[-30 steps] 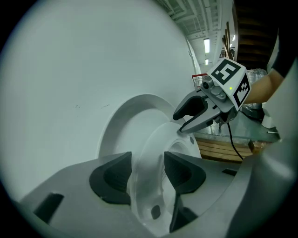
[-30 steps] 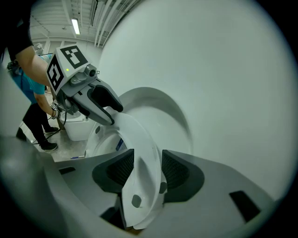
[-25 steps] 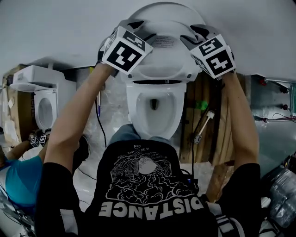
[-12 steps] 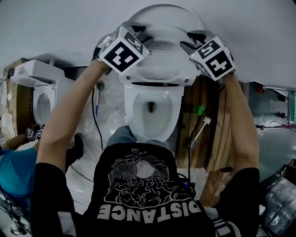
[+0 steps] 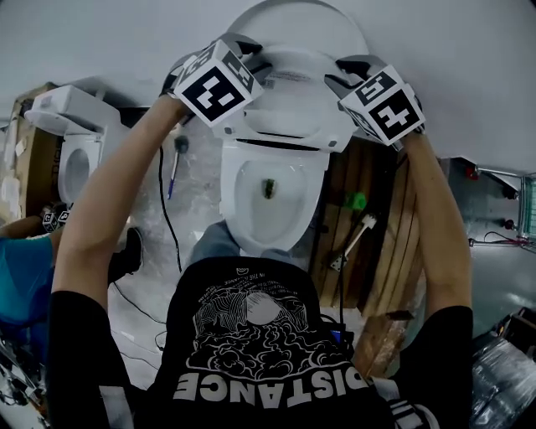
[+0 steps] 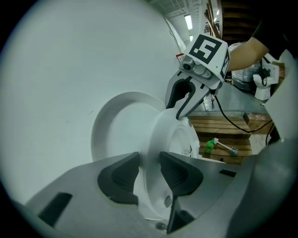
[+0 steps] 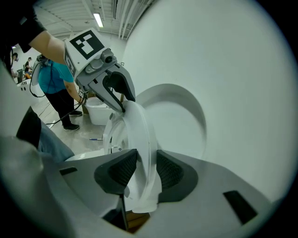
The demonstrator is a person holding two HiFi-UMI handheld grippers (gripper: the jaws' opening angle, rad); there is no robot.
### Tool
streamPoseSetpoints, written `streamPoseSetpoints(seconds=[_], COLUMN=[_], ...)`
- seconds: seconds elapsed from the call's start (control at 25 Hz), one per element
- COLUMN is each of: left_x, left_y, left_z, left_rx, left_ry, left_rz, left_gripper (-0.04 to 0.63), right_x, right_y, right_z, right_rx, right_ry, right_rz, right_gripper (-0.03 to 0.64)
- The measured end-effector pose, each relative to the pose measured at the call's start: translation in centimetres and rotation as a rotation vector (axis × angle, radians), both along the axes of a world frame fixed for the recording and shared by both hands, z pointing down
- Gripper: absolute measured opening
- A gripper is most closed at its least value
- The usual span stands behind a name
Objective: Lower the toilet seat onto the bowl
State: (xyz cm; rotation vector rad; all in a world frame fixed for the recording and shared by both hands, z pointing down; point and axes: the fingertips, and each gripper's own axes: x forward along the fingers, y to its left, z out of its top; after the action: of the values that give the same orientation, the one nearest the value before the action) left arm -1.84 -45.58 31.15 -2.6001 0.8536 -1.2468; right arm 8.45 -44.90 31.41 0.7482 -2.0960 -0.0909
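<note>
The white toilet seat (image 5: 289, 117) stands raised, tipped a little forward of the lid (image 5: 289, 17), which leans on the wall behind. Below it is the open bowl (image 5: 230, 193). My left gripper (image 5: 249, 52) holds the seat's left rim and my right gripper (image 5: 345, 69) its right rim. In the left gripper view the seat (image 6: 163, 135) edge sits between the pads of the left gripper (image 6: 149, 172), whose jaws are closing on it. In the right gripper view the seat (image 7: 139, 130) fills the gap of the right gripper (image 7: 145, 169), also closing.
A second toilet (image 5: 71, 142) stands at the left, with a person in a teal shirt (image 5: 21, 285) beside it. Wooden pallets (image 5: 377, 226), a toilet brush (image 5: 356, 239) and a green object (image 5: 356, 201) lie right of the bowl. A cable (image 5: 163, 218) runs over the floor.
Both grippers' jaws have narrowed onto the seat's side rims. The head view has drifted, so the toilet and both grippers sit slightly higher and further left in it.
</note>
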Motion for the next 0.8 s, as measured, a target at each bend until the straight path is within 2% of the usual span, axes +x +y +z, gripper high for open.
streamPoseSetpoints(seconds=[0.16, 0.48, 0.8], left_x=[0.0, 0.0, -0.2], left_y=[1.3, 3.9, 6.3], left_z=[-0.4, -0.4, -0.2], left_rx=[0.009, 0.05, 0.057], left_ry=[-0.024, -0.057, -0.106], left_rz=[0.004, -0.052, -0.033], left_gripper=[0.155, 0.156, 0.155], right_x=[-0.1, 0.0, -0.2], right_y=[1.2, 4.0, 6.4], right_z=[-0.4, -0.6, -0.5], right_rx=[0.006, 0.027, 0.067], right_ry=[-0.002, -0.012, 0.005], right_rz=[-0.017, -0.034, -0.033], right_gripper=[0.137, 0.133, 0.13])
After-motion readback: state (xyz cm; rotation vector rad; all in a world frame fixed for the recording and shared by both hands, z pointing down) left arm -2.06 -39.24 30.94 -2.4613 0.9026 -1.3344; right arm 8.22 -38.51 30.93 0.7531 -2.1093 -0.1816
